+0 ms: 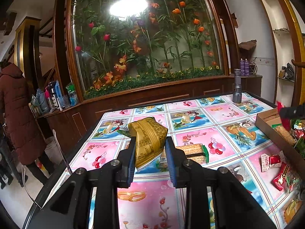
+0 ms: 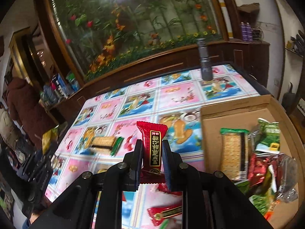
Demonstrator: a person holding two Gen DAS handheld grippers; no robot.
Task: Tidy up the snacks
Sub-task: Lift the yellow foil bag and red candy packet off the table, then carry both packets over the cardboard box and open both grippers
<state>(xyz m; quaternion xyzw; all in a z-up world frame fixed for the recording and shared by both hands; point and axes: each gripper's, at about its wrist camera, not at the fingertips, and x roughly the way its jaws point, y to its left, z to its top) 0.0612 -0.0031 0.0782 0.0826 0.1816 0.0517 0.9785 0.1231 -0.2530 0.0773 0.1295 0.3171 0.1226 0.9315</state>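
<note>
My left gripper is shut on a crumpled gold snack packet and holds it above the patterned tablecloth. My right gripper is shut on an upright red candy packet, just left of an open cardboard box. Inside that box lie a cracker pack, green packets and red ones. Another cracker pack lies on the table beyond the left fingers. Loose red packets rest near the box. The right wrist view shows more red packets on the cloth under the gripper.
A grey flashlight stands upright at the table's far right corner. Behind the table a wooden cabinet carries a glass case of artificial flowers. A person in a brown coat stands at the left, beyond the table's edge.
</note>
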